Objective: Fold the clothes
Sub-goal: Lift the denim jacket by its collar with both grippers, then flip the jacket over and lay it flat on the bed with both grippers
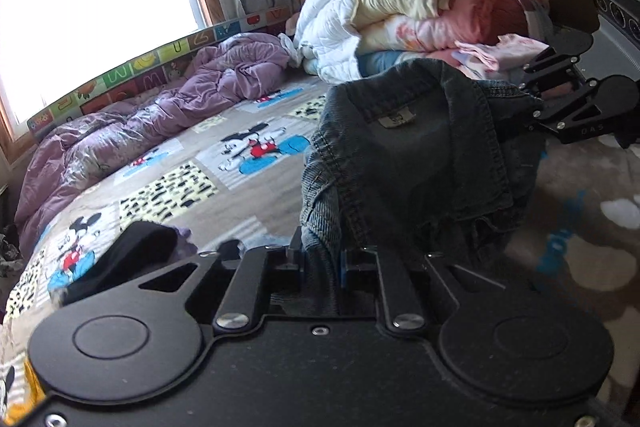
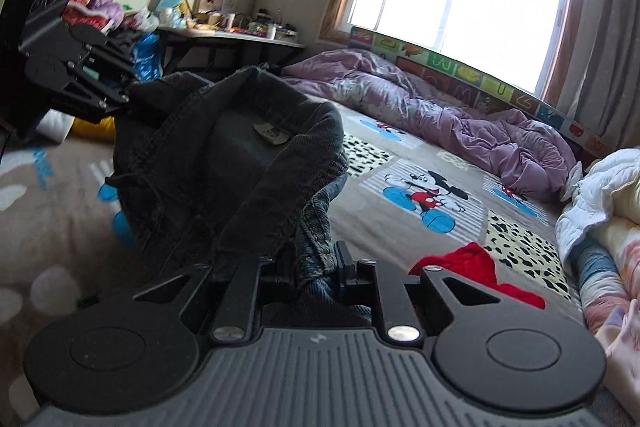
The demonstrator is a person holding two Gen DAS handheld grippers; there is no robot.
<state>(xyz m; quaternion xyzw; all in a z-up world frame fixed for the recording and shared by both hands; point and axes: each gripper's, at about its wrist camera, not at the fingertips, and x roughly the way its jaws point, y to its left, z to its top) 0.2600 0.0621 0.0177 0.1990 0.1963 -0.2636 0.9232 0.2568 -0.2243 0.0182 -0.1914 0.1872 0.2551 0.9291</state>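
Denim jacket (image 1: 416, 155) held up off the bed (image 1: 224, 131), stretched loosely between the two grippers, collar side up with the inside neck showing. Left gripper (image 1: 322, 267): fingers nearly closed, pinching a bunched edge of denim between them. Right gripper (image 2: 318, 271): same, fingers drawn in tight on a fold of the jacket's other edge. Each gripper also shows in the other's view, at the far end of the cloth. Progress, as a judgement: early. Jacket hangs slack and crumpled, sleeves not laid out, no crease or fold made that I can see; it has yet to be spread flat on the bed, sleeves brought in, body folded over. Other loose items on the bed look unfolded too: red garment (image 2: 480, 267) near the right gripper, a dark garment (image 1: 132, 251) near the left one. Heap of quilts (image 1: 420, 11) at the headboard and a purple duvet (image 1: 160, 107) along the window side, both rumpled. Writing: small neck label (image 1: 395, 118) inside the collar, print too small to read. Letters on the right gripper's arm in the left view, roughly "DAS", uncertain. Padded strip (image 2: 472, 75) under the window carries big cartoon letters, a W or M among them. Bedsheet printed with Mickey Mouse figures. Cluttered table (image 2: 240, 39) by the far wall, nothing legible.
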